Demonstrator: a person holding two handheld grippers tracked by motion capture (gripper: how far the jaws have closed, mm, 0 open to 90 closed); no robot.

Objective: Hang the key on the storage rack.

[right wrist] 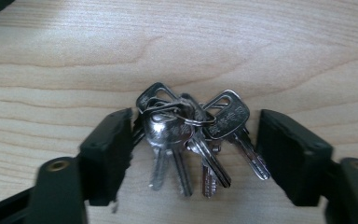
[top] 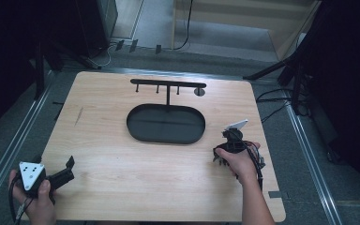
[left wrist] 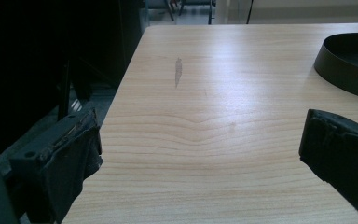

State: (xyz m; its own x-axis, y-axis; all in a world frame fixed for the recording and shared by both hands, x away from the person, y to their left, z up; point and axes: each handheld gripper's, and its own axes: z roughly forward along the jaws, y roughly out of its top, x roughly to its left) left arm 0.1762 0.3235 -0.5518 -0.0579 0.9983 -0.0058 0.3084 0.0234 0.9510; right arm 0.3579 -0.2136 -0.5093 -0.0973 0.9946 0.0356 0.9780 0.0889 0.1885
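In the right gripper view the two black jaws stand apart with a bunch of keys (right wrist: 191, 135) lying flat on the table (right wrist: 261, 51) between them; the left jaw is touching or almost touching the bunch, while the right jaw is just beside the outermost key, with a small gap; the jaws are not closed on the keys. The key heads and the ring point away from the camera and the blades point back toward it. In the high view the right gripper (top: 226, 151) is tipped steeply down at the right part of the table, near the black oval tray (top: 136, 129); the right hand (top: 241, 161) grips it from behind, and the forearm comes up from the bottom edge.

The left gripper (top: 68, 168) has its jaws wide open and holds nothing; bare wood lies between them. It lies low near the table's front left corner, pointing right, held in the left hand (top: 37, 197).
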